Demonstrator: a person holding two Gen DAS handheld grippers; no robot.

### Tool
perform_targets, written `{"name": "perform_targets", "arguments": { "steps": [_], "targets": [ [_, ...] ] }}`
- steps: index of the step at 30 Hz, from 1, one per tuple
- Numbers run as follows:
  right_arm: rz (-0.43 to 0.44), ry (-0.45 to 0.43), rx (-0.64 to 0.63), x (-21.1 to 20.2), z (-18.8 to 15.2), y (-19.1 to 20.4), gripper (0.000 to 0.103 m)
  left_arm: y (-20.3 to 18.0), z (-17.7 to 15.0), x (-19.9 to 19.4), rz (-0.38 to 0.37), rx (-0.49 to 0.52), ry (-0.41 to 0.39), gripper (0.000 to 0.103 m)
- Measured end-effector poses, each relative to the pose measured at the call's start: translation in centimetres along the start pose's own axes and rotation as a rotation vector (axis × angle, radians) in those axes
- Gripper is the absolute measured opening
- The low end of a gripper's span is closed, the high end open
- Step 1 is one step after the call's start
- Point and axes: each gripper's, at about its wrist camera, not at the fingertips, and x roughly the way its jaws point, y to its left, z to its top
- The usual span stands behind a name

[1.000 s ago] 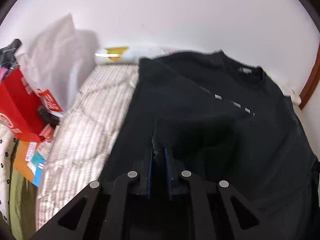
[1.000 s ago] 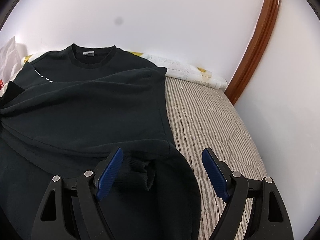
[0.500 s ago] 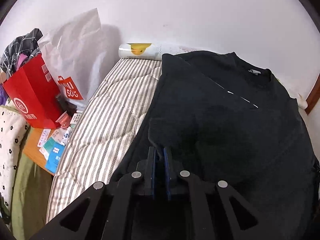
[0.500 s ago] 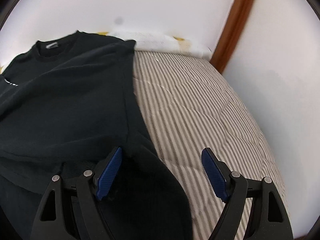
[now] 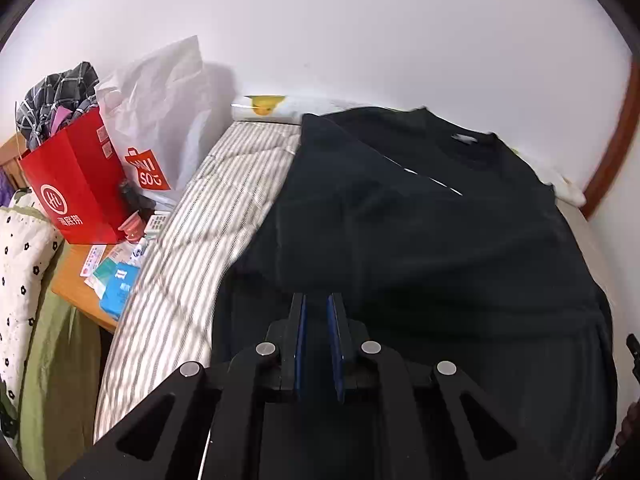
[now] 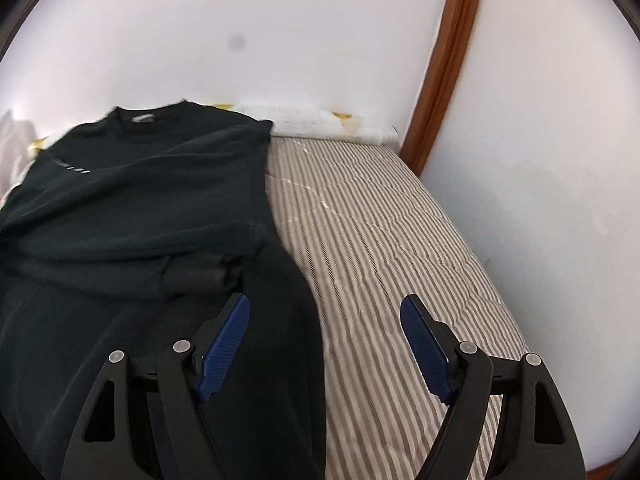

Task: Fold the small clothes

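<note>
Mid-fold on the striped bed [image 6: 392,240]: black sweatshirt [image 5: 420,220] sleeves tucked in. Left tongs [image 5: 318,320] narrow, apparently empty; right tongs [image 6: 324,332] wide, empty. Next, probably: gripping the hem.

The left wrist camera sits just behind the left claw [image 5: 318,320] and looks forward and steeply down over the black long-sleeved cotton sweatshirt [image 5: 440,240] on the grey-and-white striped quilted bed [image 5: 208,240], close to the cloth, taking in the red paper shopping bag [image 5: 76,192] at the bed's left side. The right wrist camera sits behind the right claw [image 6: 326,324], angled down likewise, facing the bed's right half [image 6: 380,240] and the brown wooden door frame [image 6: 448,60]. Both views share the sweatshirt [image 6: 140,200], the bed and the white wall [image 5: 360,32].
</note>
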Motion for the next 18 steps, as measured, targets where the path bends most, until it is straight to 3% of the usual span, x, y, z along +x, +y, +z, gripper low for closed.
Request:
{"name": "perform_targets", "arguments": {
  "steps": [4,7,9,11,14,16,18],
  "targets": [
    [-0.001,-0.009,0.002,-2.3,-2.0,-0.3,0.077,-0.8,-2.3,-2.4,0.006,0.021,-0.016,0.011],
    [0.045,0.010,0.014,-3.4,-3.5,-0.8,0.075,-0.7,-4.0,-3.8,-0.020,0.020,-0.011,0.011],
    [0.062,0.035,0.008,-3.9,-4.7,-1.1,0.069,-0.5,-5.1,-4.5,-0.030,0.032,0.003,0.011],
    [0.062,0.057,0.008,-4.1,-5.7,-1.4,0.055,-0.1,-6.5,-4.9,-0.055,0.042,0.028,0.011],
    [0.104,0.104,0.031,-3.8,-7.2,-2.2,0.047,0.8,-8.9,-5.4,-0.077,0.021,0.053,0.011],
    [0.137,0.120,0.060,-3.9,-8.3,-2.7,0.047,1.5,-10.1,-5.6,-0.053,0.001,0.069,0.023],
    [0.167,0.135,0.088,-3.9,-9.2,-3.1,0.047,2.5,-11.1,-5.9,-0.065,-0.016,0.073,0.045]
  ]
}}
